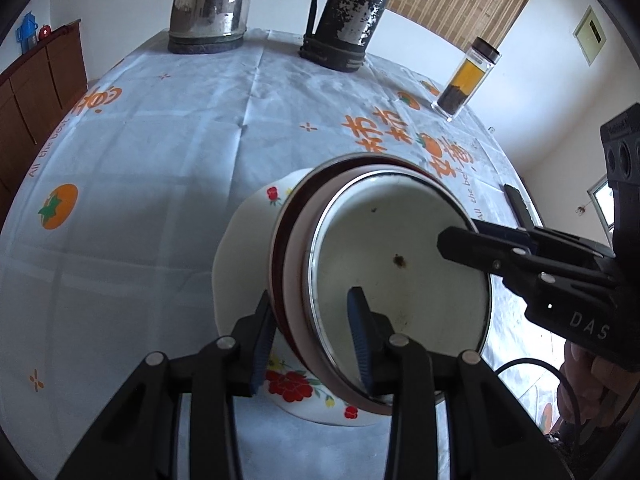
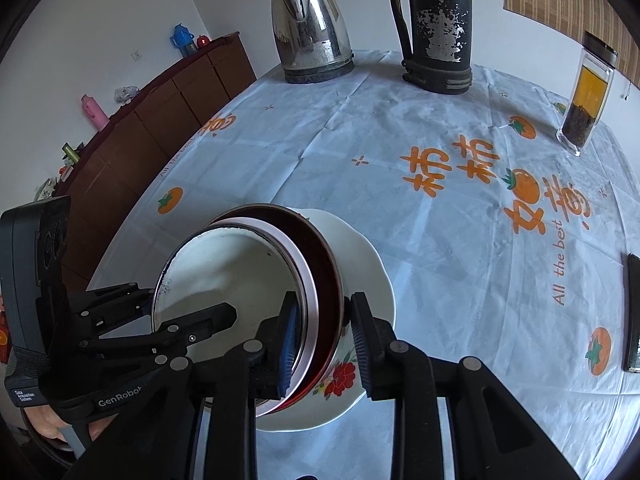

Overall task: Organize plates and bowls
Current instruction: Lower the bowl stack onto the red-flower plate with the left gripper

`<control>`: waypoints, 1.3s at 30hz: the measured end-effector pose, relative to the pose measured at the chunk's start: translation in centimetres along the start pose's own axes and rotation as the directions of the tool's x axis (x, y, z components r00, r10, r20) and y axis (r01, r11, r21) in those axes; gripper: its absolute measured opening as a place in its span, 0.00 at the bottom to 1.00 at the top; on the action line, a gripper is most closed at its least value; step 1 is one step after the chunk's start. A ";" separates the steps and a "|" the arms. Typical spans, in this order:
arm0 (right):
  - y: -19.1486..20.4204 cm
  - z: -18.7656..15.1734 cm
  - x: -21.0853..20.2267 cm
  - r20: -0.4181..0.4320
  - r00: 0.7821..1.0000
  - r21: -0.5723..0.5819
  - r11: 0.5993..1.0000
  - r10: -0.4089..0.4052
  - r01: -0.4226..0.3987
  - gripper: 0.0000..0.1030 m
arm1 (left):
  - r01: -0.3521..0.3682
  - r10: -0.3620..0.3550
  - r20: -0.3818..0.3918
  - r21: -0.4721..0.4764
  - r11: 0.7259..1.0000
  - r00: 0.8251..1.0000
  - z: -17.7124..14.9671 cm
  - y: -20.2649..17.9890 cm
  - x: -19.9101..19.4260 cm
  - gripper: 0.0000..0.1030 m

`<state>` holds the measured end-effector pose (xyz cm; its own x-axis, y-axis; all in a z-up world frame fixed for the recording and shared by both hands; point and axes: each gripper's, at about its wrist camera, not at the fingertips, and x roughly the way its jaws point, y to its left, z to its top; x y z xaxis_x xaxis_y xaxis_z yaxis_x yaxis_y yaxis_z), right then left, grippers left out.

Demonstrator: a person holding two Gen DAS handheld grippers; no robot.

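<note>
On the tablecloth [image 2: 400,128], nested bowls [image 1: 400,264] sat in a flowered plate [image 1: 248,240]. Left gripper [image 1: 312,332] and right gripper [image 2: 324,340] each straddled opposite rims; whether the pads pressed, I could not tell. Uneven lifting would likely tilt the stack and slide the inner bowl out.

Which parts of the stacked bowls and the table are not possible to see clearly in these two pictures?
- Floral plate: its middle, both views, covered by the stacked bowls.
- Bowls' undersides: both views, hidden by the rims.
- Kettle top: left wrist view, cut by the edge.
- Dark flat object: right wrist view, cut by the edge.
</note>
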<state>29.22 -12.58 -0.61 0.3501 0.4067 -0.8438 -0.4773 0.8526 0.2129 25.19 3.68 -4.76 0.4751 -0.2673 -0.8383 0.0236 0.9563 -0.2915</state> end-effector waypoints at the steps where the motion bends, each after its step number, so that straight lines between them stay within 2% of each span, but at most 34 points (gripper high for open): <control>1: 0.0 0.0 0.0 0.004 1.000 0.002 1.000 0.000 0.000 0.27 | 0.001 -0.001 0.001 -0.001 1.000 1.000 0.0 0.1 0.0 0.33; 11: -1.1 0.2 0.5 0.018 0.998 0.066 0.996 0.056 -0.057 0.31 | 0.048 -0.048 0.000 -0.016 0.999 0.999 0.3 0.5 0.2 0.39; 15: -1.2 0.2 0.7 0.022 0.998 0.071 0.996 0.059 -0.060 0.31 | 0.038 -0.038 0.025 0.002 0.999 0.999 0.1 0.1 0.0 0.43; 25: -1.1 -0.3 0.7 0.049 0.999 0.047 0.999 0.020 -0.022 0.31 | -0.020 0.017 0.085 0.032 0.999 0.996 0.0 -0.4 -0.5 0.43; 39: -1.2 -0.8 0.8 0.061 0.998 0.037 0.999 -0.005 0.003 0.31 | -0.045 0.039 0.116 0.047 0.998 0.992 -0.2 -0.8 -0.5 0.43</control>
<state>29.41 -13.53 -1.92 0.4009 0.4215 -0.8134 -0.4465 0.8652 0.2282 24.74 3.03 -4.19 0.5745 -0.2139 -0.7900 0.0431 0.9718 -0.2318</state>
